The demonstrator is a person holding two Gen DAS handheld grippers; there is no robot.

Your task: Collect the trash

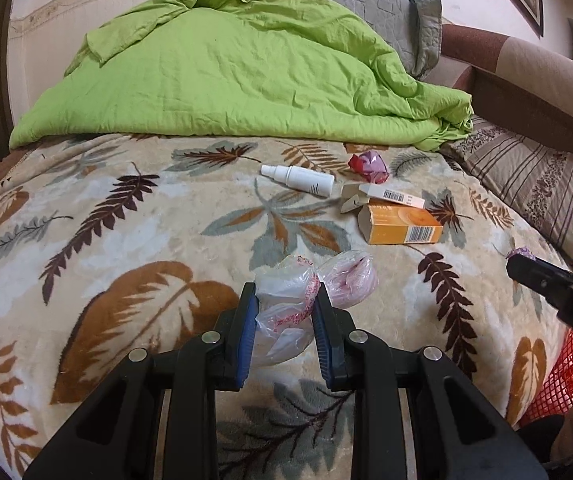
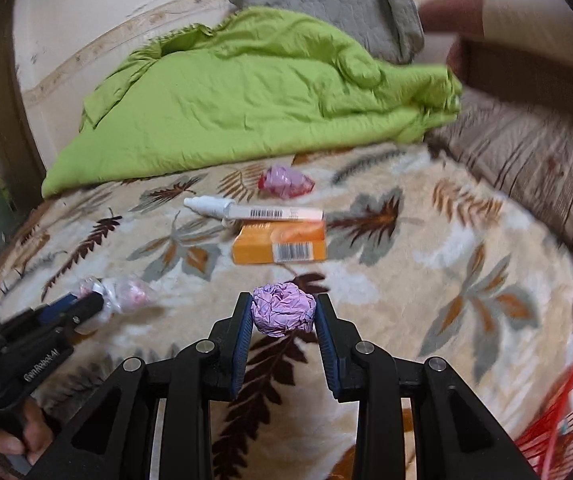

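My left tongs (image 1: 284, 300) pinch the crumpled clear plastic bag (image 1: 286, 312) on the bed blanket (image 1: 126, 216), while my right tongs (image 2: 284, 312) grip a purple paper ball (image 2: 283, 308), both bound, I judge, for the red basket (image 2: 566, 420).

Two boxes (image 1: 404, 230) (image 1: 390, 196), one spray bottle (image 1: 298, 179), two foil wads (image 2: 283, 313) (image 1: 369, 167), one plastic bag (image 1: 286, 312).

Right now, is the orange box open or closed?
Open. The orange box lies flat on the leaf-print blanket, and its left end flap sticks out, unfolded.
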